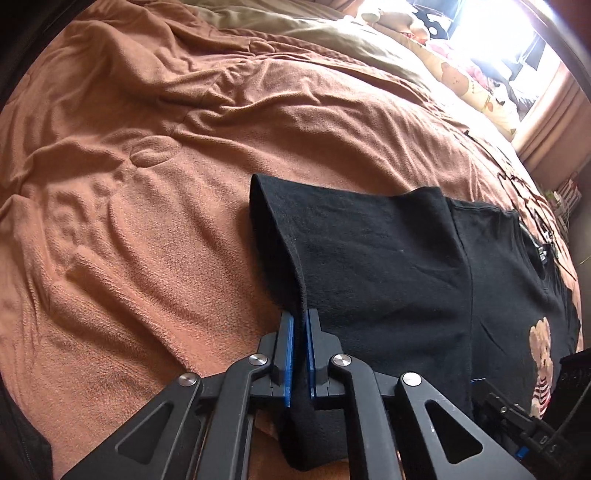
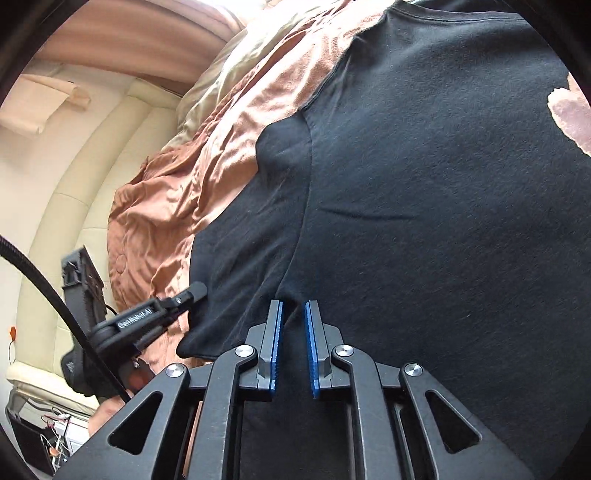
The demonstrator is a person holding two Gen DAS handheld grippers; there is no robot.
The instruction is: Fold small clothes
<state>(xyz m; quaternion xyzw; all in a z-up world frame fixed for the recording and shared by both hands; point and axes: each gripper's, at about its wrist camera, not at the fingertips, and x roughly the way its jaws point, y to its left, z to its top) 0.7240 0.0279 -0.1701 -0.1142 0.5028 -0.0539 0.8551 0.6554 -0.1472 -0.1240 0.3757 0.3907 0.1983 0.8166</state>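
A black T-shirt (image 1: 388, 258) with a teddy bear print (image 1: 541, 354) lies spread on a brown blanket (image 1: 147, 184). My left gripper (image 1: 300, 321) is shut on the hem of its sleeve, and the cloth runs down between the blue pads (image 1: 289, 354). In the right wrist view the same T-shirt (image 2: 424, 184) fills most of the picture. My right gripper (image 2: 294, 310) pinches a ridge of black cloth near the sleeve seam, its pads standing slightly apart with the fabric bunched between them. The left gripper (image 2: 195, 290) shows at the left, at the sleeve's edge.
The rumpled blanket (image 2: 207, 147) covers a bed, with an olive cover (image 1: 332, 40) and a printed pillow (image 1: 465, 81) at the far end under a bright window (image 1: 491, 33). A cream padded headboard (image 2: 92, 184) curves along the left. A black cable (image 2: 44, 288) hangs there.
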